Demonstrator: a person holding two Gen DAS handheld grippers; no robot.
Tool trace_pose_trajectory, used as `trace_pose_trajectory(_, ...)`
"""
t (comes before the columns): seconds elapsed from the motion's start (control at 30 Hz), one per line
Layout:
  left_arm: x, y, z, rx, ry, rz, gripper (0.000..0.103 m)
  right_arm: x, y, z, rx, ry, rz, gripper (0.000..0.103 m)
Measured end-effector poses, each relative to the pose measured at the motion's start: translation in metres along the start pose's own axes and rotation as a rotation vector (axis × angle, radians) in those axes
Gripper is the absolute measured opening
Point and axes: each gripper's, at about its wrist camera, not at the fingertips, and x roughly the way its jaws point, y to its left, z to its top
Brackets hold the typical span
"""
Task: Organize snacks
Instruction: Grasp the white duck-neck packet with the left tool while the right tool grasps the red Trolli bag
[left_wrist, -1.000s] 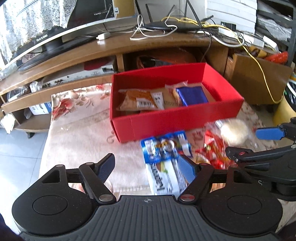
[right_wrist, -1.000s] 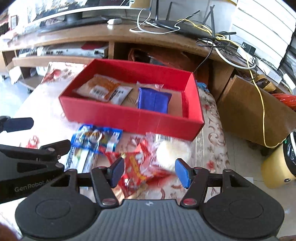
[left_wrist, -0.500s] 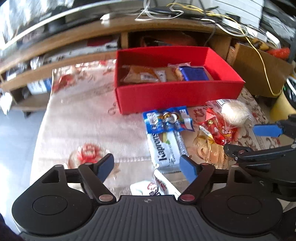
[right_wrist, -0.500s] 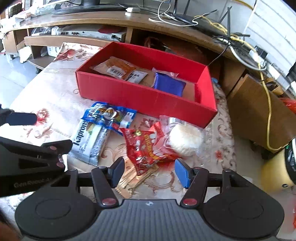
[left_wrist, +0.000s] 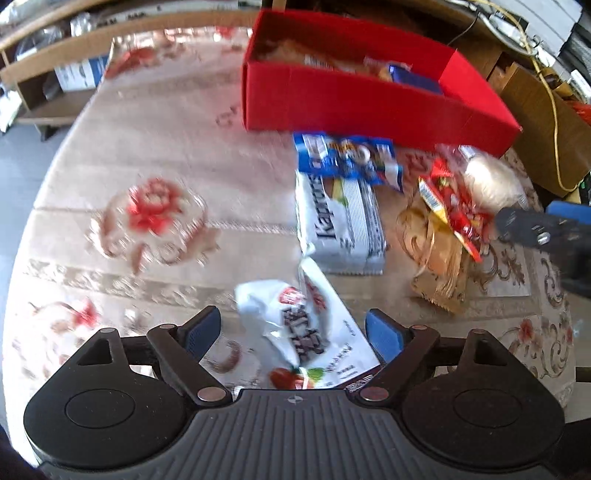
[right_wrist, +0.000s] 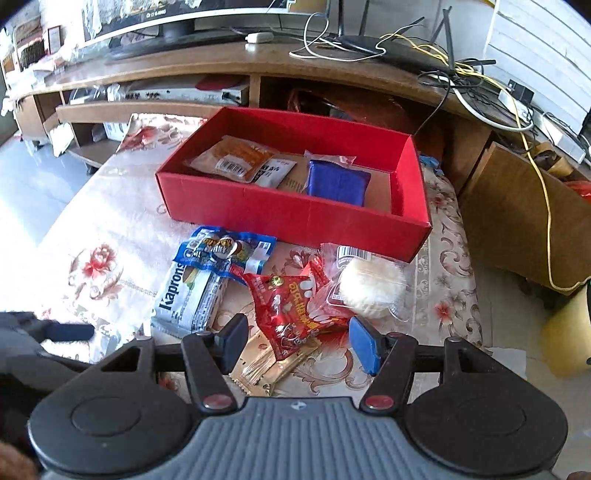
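A red box (right_wrist: 295, 218) (left_wrist: 369, 107) stands on the floral cloth and holds an orange packet (right_wrist: 236, 157) and a blue packet (right_wrist: 338, 182). In front of it lie a blue packet (right_wrist: 225, 249), a white Kaprons pack (right_wrist: 188, 295) (left_wrist: 340, 221), a red packet (right_wrist: 295, 306) (left_wrist: 454, 206), a clear-wrapped white cake (right_wrist: 369, 286) and a gold packet (right_wrist: 266, 365). My left gripper (left_wrist: 293, 334) is open with a white crumpled packet (left_wrist: 291, 325) lying between its fingers. My right gripper (right_wrist: 297, 343) is open just above the red and gold packets.
A wooden TV stand (right_wrist: 258, 70) with cables and a router runs behind the table. A brown cardboard box (right_wrist: 517, 221) stands at the right beside the table edge. The floral cloth (left_wrist: 147, 206) stretches to the left of the snacks.
Both grippers have pulled back toward the near table edge. The white crumpled packet has come into view between my left gripper's fingers. Both stay open.
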Motion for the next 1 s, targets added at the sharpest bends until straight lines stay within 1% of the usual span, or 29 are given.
trace_pose_trajectory(0.1,0.002,-0.007,0.000,0.032,-0.028,0.042,0.087,-0.002,-0.008,0.000,0.021,-0.005,0.007,0.068)
trace_pose_trajectory(0.13,0.001,-0.008,-0.001,0.044,-0.036,0.046,0.080,-0.002,-0.013,-0.001,0.036,-0.006,0.010,0.068)
trace_pose_trajectory(0.2,-0.001,-0.010,-0.002,0.076,-0.051,0.047,0.070,-0.001,-0.025,0.000,0.072,-0.002,0.012,0.068)
trace_pose_trajectory(0.23,-0.002,-0.010,-0.002,0.089,-0.055,0.041,0.067,-0.001,-0.031,-0.001,0.094,0.000,0.010,0.068)
trace_pose_trajectory(0.5,-0.005,-0.006,0.001,0.107,-0.061,-0.017,0.062,0.012,-0.068,-0.001,0.252,0.049,0.001,0.068)
trace_pose_trajectory(0.63,-0.009,-0.005,0.001,0.114,-0.076,-0.026,0.062,0.028,-0.072,0.000,0.333,0.101,0.043,0.068)
trace_pose_trajectory(0.77,-0.008,-0.003,0.002,0.105,-0.068,-0.052,0.062,0.048,-0.081,0.001,0.514,0.177,0.147,0.068)
trace_pose_trajectory(0.87,-0.006,0.000,0.002,0.097,-0.062,-0.068,0.062,0.061,-0.080,0.005,0.615,0.204,0.180,0.068)
trace_pose_trajectory(0.93,-0.005,0.002,0.002,0.093,-0.055,-0.076,0.063,0.070,-0.082,0.006,0.698,0.215,0.199,0.072)
trace_pose_trajectory(1.0,-0.004,0.004,0.003,0.085,-0.048,-0.088,0.063,0.078,-0.083,0.007,0.764,0.221,0.215,0.072)
